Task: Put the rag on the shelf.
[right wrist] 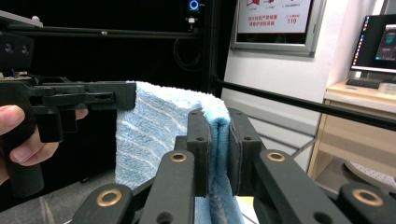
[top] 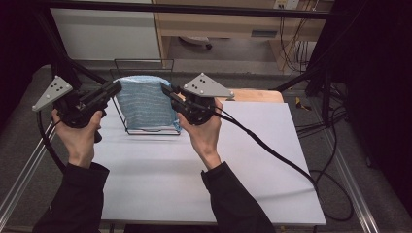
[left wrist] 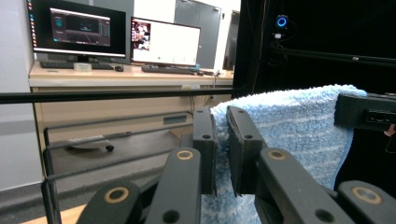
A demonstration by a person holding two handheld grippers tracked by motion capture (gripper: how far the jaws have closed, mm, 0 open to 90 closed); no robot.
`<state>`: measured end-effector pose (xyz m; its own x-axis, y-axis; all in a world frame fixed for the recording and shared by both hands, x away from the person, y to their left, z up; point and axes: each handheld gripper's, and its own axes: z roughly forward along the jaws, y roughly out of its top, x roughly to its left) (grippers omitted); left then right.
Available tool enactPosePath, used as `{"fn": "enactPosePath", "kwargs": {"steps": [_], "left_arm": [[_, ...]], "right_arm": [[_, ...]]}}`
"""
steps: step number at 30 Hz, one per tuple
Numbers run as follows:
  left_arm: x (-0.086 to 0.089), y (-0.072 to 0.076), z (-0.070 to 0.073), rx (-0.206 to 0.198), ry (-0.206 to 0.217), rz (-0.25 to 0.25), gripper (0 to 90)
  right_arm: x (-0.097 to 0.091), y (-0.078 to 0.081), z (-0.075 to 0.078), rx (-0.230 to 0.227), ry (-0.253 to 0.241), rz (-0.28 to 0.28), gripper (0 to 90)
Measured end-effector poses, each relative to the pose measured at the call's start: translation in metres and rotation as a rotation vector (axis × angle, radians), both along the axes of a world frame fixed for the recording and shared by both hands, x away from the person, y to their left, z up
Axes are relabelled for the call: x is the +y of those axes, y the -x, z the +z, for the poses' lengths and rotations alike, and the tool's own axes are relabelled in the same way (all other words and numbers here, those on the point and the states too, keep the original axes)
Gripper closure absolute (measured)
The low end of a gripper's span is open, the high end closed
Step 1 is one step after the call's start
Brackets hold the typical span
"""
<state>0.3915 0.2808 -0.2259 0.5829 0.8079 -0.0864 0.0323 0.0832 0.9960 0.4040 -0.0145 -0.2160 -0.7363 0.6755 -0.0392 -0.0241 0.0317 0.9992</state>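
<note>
A light blue towel hangs stretched between my two grippers, above a black wire rack at the back of the white table. My left gripper is shut on the towel's top left corner. In the left gripper view the towel is pinched between the left gripper, and the other gripper's black body clamps the far corner. My right gripper is shut on the top right corner. The right gripper view has the folded towel edge squeezed inside the right gripper.
A black frame bar crosses above the table's far side. Cables trail from the right gripper over the table's right part. A wooden desk with monitors stands beyond the table. Dark frame legs stand at both sides.
</note>
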Motion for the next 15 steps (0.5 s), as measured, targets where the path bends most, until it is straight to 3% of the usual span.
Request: {"fn": "enactPosePath", "kwargs": {"steps": [15], "left_arm": [[0.007,-0.012,0.035,-0.047,0.028,0.031,82.0]], "right_arm": [[0.012,-0.014,0.036,-0.055,-0.008,-0.013,81.6]]}}
